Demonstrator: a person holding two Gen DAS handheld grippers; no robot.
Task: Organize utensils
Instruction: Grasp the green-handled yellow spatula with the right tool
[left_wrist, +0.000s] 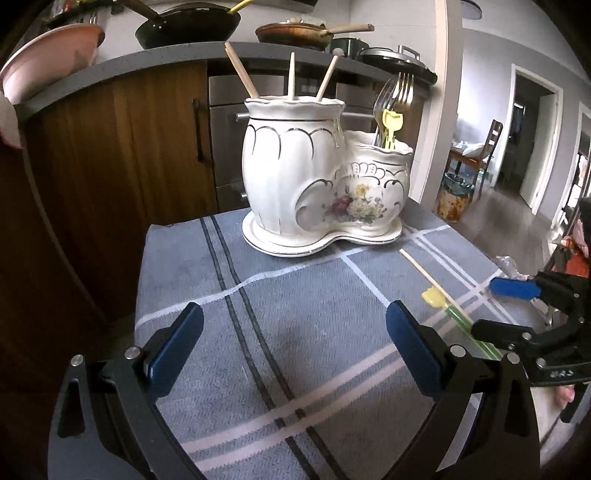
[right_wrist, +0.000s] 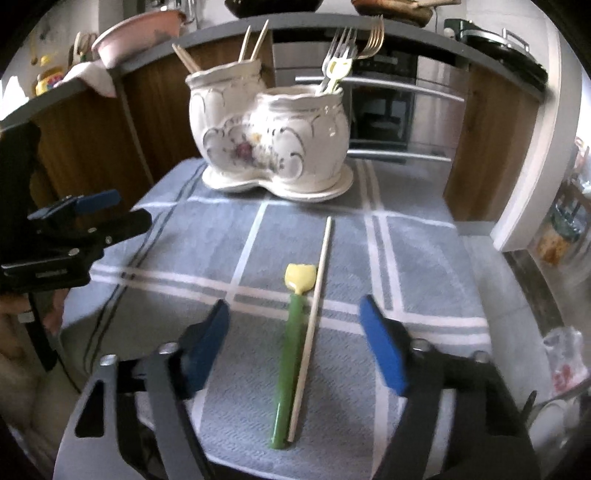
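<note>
left view, left claw: left claw (left_wrist: 295, 349) wide, nothing between its pads, over the cloth (left_wrist: 258, 295) on the worktop.
left view, holder: two-pot holder (left_wrist: 317, 184) at far edge; chopsticks (left_wrist: 291, 77) in tall pot, forks (left_wrist: 397, 96) in low pot.
left view, right claw: low at right by the loose pieces; only one blue pad clear.
right view, right claw: right claw (right_wrist: 293, 350) part-open, straddling both pieces; pads touch neither.
right view, targets: tulip fork (right_wrist: 291, 343) and chopstick (right_wrist: 312, 325) lie side by side, touching, well short of holder.
step: approach to pick, nothing lifted.
next: likely needs to single out one piece before closing, then the matching pot.
</note>
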